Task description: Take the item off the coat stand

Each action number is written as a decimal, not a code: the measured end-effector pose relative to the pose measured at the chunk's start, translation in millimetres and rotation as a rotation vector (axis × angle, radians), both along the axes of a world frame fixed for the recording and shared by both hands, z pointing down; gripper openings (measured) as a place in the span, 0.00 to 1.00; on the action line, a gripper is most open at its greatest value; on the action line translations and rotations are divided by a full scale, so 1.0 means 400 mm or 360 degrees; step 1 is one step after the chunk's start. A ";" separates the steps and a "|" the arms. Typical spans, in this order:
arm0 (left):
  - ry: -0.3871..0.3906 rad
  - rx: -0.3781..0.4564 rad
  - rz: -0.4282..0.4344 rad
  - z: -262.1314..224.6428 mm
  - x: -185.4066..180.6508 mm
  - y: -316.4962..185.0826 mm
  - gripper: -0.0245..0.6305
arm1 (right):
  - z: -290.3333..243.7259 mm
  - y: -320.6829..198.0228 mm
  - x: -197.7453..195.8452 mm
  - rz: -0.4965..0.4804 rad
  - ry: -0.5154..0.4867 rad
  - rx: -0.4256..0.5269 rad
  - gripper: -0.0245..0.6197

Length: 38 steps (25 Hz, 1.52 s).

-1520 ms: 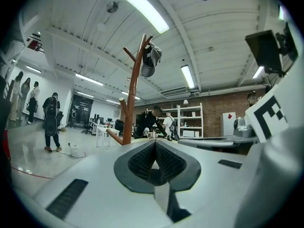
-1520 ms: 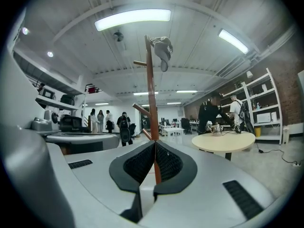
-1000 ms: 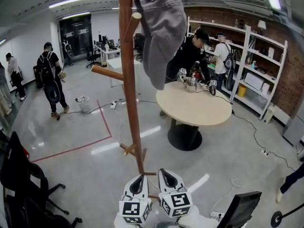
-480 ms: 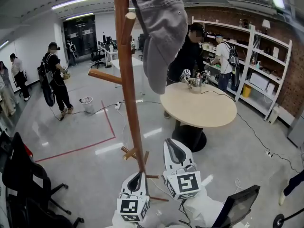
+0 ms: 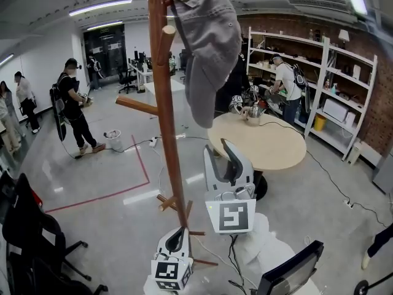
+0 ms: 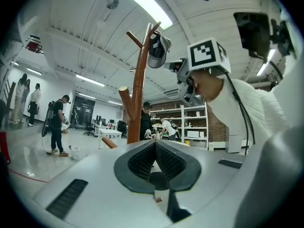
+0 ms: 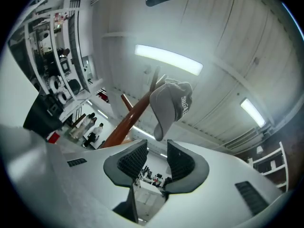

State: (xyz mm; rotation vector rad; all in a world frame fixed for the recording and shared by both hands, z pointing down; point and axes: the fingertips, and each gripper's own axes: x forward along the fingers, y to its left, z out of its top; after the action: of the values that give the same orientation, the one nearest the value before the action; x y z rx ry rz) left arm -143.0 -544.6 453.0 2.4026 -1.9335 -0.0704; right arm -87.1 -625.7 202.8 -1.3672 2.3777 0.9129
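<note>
Where it hangs from a top peg of the wooden coat stand [image 5: 167,121], the grey cap [image 5: 209,48] sits above and well apart from both grippers. Right gripper [image 5: 220,151]: tilted upward toward the cap, jaws have just been opening and stand wide, nothing between them. Left gripper [image 5: 177,232]: low beside the stand's foot, jaws together, empty.
</note>
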 end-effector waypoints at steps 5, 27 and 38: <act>-0.0009 -0.0008 0.0000 0.003 -0.001 0.002 0.04 | -0.063 -0.015 -0.019 0.0050 0.0034 0.0104 0.22; 0.0007 -0.0012 -0.0058 0.024 -0.048 -0.013 0.04 | -0.202 -0.050 0.055 -0.0028 -0.0382 0.0132 0.07; 0.0009 0.0015 -0.0075 -0.004 -0.053 -0.023 0.04 | -0.304 -0.056 0.115 -0.0224 -0.0748 0.0035 0.07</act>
State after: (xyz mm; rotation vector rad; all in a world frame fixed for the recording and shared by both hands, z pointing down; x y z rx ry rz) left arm -164.4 -554.0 451.6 2.3601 -1.9916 -0.0886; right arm -41.0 -648.0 81.1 -1.2242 2.0625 0.5081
